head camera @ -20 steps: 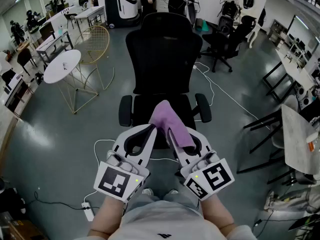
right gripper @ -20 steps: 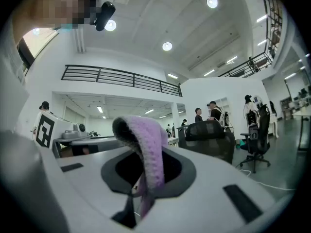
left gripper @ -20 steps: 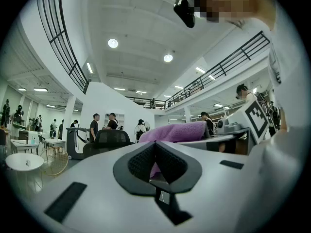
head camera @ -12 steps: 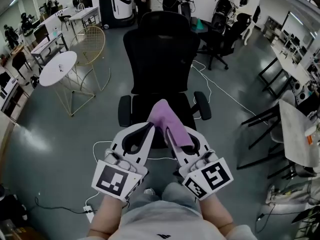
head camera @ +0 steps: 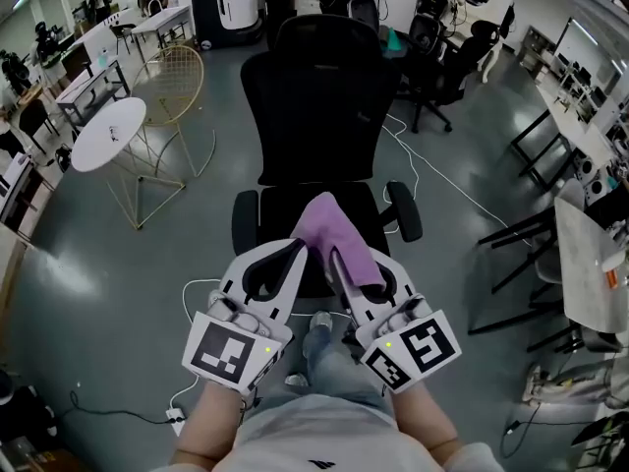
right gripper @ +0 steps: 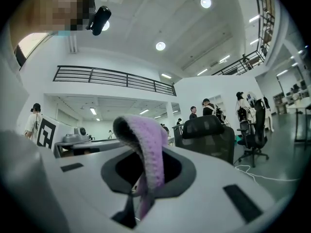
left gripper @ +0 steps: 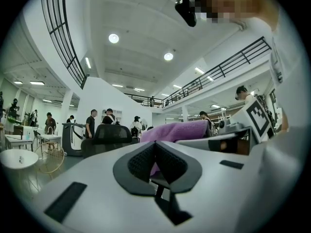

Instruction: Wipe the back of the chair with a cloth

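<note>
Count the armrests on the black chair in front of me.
2. One armrest sits at the seat's left edge in the head view, the other armrest at its right edge. Neither is hidden.

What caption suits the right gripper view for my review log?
Right gripper shut on a purple cloth, black office chair ahead.

Premises: a large open-plan lab or office hall. Grey floor [head camera: 88,264] with loose cables [head camera: 439,187], rows of desks [head camera: 580,131], office chairs [head camera: 319,96], a railed mezzanine [right gripper: 114,79], recessed ceiling lights [left gripper: 113,38], and several people [left gripper: 90,123] standing about.
</note>
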`<state>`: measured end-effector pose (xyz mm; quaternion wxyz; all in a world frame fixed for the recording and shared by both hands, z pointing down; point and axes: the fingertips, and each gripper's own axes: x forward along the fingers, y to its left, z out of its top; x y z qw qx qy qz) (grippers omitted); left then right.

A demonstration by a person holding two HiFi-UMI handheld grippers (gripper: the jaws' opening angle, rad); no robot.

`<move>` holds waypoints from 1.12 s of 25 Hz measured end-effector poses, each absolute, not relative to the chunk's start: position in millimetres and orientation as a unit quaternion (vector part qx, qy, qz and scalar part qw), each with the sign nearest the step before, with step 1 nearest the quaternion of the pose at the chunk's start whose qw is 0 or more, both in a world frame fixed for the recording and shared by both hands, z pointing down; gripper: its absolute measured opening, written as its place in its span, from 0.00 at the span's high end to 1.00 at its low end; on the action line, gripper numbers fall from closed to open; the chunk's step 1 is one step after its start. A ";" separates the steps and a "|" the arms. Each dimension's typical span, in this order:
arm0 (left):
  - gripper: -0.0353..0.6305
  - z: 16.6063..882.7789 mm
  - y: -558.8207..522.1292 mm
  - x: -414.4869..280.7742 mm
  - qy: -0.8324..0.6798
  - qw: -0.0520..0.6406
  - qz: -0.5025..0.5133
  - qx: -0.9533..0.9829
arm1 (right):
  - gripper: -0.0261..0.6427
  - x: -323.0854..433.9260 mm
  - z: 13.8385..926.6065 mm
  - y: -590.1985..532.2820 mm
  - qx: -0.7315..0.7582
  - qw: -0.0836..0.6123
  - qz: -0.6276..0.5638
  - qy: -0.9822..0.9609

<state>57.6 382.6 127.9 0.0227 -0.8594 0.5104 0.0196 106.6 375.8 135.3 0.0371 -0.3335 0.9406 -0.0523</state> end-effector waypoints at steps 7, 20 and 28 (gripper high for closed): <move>0.93 124.9 303.5 46.1 0.520 0.027 0.016 -0.854 | 0.89 88.5 136.8 297.7 -0.315 0.017 -0.037 0.948; 0.93 114.1 169.0 32.2 0.552 0.032 0.017 -0.833 | 0.89 73.5 130.0 155.4 -0.279 0.016 -0.054 0.959; 0.93 123.4 127.4 -1.6 0.540 0.015 0.019 -0.841 | 0.89 46.1 140.7 115.8 -0.298 0.010 -0.071 0.952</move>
